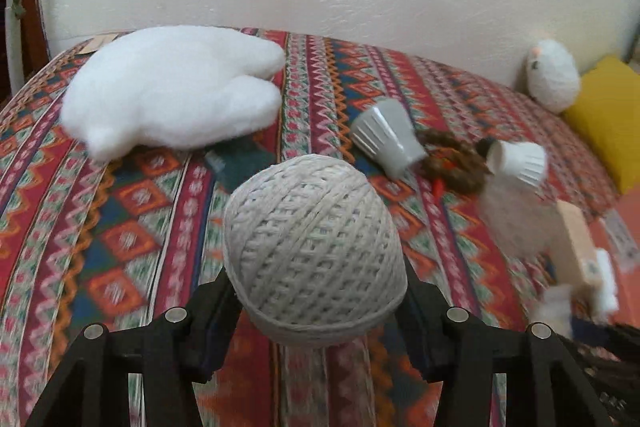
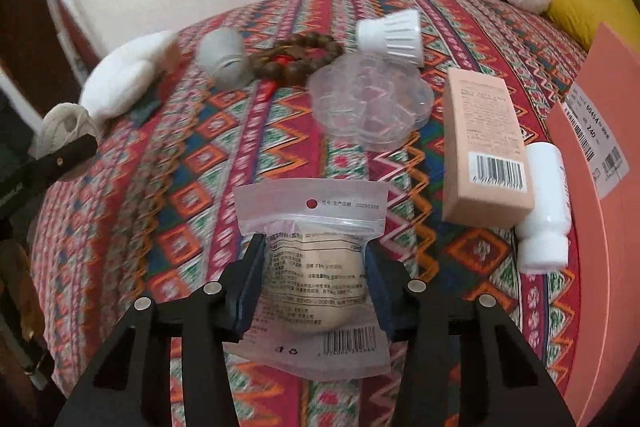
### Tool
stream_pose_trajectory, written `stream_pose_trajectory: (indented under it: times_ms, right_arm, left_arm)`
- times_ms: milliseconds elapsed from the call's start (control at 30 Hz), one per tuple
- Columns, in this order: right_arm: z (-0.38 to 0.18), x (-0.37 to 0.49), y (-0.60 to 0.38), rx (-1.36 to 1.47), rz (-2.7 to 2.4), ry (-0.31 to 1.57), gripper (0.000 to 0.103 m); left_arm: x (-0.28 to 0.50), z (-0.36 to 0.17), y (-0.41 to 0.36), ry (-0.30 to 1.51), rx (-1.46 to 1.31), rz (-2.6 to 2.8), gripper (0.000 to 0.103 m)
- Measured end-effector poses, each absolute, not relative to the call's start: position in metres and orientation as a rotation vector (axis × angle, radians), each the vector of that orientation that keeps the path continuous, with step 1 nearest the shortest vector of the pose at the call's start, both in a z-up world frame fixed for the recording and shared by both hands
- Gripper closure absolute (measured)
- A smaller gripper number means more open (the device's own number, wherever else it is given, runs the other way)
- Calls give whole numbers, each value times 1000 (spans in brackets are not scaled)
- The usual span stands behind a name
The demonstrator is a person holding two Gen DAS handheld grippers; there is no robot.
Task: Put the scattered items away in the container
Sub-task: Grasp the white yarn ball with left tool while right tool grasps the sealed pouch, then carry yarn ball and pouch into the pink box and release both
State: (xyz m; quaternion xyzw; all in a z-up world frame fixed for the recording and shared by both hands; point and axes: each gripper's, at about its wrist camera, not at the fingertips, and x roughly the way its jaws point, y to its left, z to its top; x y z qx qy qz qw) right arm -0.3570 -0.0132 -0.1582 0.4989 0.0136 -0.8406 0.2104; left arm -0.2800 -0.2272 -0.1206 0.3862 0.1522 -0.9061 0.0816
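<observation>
An off-white ball of twine (image 1: 314,247) sits between the fingers of my left gripper (image 1: 316,291), which is shut on it above the patterned bedspread (image 1: 132,227). My right gripper (image 2: 314,267) is shut on a clear zip pouch (image 2: 316,251) with a beige pad inside. The salmon container (image 2: 600,211) with a barcode label lies at the right edge. Scattered on the bedspread (image 2: 180,195) are a grey ribbed cup (image 1: 386,137), a white ribbed cup (image 2: 394,33), a bead bracelet (image 2: 296,61), a clear flower-shaped tray (image 2: 370,103), a pink carton (image 2: 486,147) and a white bottle (image 2: 544,211).
A large white plush (image 1: 172,87) lies at the back left with a dark item under its edge. A small white plush bird (image 1: 554,75) and a yellow cushion (image 1: 608,115) rest by the wall. The bed's edge drops away on the left of the right wrist view.
</observation>
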Motion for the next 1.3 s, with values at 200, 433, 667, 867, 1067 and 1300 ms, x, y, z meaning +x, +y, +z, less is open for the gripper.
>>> stream_pose_trajectory:
  times_ms: [200,433,667,867,1067,1300]
  right_arm:
    - [-136,-302,-8,1309,-2313,58,56]
    - [-119,-246,15,1243,-2310,38,58]
    - [-109,-193,75,1208,-2343,-72,60]
    - [-112,-154,152,1209,-2405,-257,60]
    - [-103,-122,226,1147,-2605,-372,60]
    - [-85,-105,272,1071,-2792,-374,60]
  left_arm:
    - [-222,-117,-209,480,1196,-2751,44]
    - [-175,-120,-174,464,1265,-2783,44]
    - [-153,-121,-118,414,1336,-2855,44]
    - [-141,-113,-60,341,1391,-2955,44]
    - [-130,-106,11,249,1485,-3071,44]
    - [-142,-81,78,162,1503,-3191,44]
